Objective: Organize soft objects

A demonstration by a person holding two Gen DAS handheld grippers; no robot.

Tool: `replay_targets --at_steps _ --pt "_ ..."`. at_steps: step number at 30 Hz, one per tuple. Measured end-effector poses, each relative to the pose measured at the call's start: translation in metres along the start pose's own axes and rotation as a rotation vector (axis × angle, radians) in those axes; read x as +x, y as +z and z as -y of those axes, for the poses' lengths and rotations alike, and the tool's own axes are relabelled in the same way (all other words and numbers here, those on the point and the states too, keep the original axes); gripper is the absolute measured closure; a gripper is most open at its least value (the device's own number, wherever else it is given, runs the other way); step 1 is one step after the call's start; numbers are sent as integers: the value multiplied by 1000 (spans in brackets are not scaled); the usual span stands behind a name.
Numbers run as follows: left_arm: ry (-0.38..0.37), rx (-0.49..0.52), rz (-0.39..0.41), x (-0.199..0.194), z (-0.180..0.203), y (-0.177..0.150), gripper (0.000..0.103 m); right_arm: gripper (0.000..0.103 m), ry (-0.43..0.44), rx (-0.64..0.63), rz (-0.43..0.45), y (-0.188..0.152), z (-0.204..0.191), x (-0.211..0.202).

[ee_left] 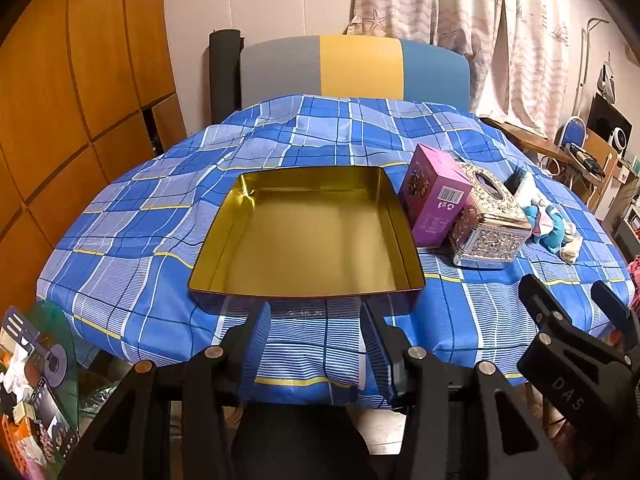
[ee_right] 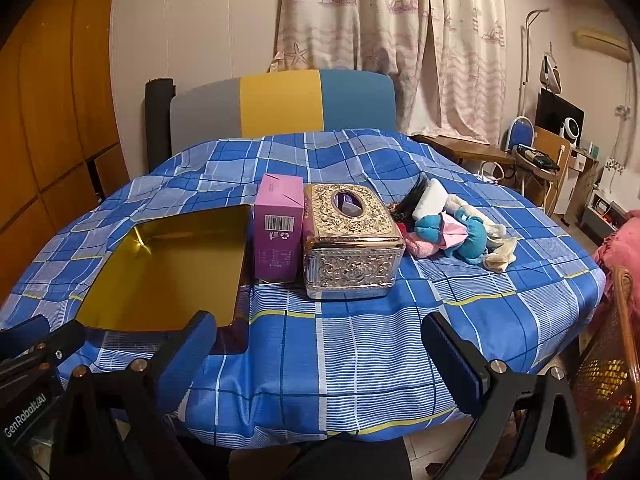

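Round table under blue checked cloth (ee_right: 340,344), curtains (ee_right: 360,16) behind. Gold tin (ee_left: 304,236) sits empty beside pink box (ee_right: 280,228) and silver tissue box (ee_right: 352,240); soft toys (ee_right: 452,224) heaped right of it. My left gripper (ee_left: 316,344) and right gripper (ee_right: 320,356) both spread wide, holding nothing, near table edge
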State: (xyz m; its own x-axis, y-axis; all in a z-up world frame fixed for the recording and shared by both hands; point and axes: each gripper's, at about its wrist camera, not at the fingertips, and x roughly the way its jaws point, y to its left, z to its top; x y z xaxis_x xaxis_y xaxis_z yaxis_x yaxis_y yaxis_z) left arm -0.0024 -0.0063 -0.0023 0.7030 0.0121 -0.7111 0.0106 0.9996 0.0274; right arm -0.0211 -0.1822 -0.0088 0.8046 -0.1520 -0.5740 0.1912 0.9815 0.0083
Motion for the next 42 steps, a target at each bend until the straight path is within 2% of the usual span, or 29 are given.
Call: replay_targets --at_steps 42 --pt "-1 2 -42 10 0 -2 56 0 -10 35 -20 1 7 4"
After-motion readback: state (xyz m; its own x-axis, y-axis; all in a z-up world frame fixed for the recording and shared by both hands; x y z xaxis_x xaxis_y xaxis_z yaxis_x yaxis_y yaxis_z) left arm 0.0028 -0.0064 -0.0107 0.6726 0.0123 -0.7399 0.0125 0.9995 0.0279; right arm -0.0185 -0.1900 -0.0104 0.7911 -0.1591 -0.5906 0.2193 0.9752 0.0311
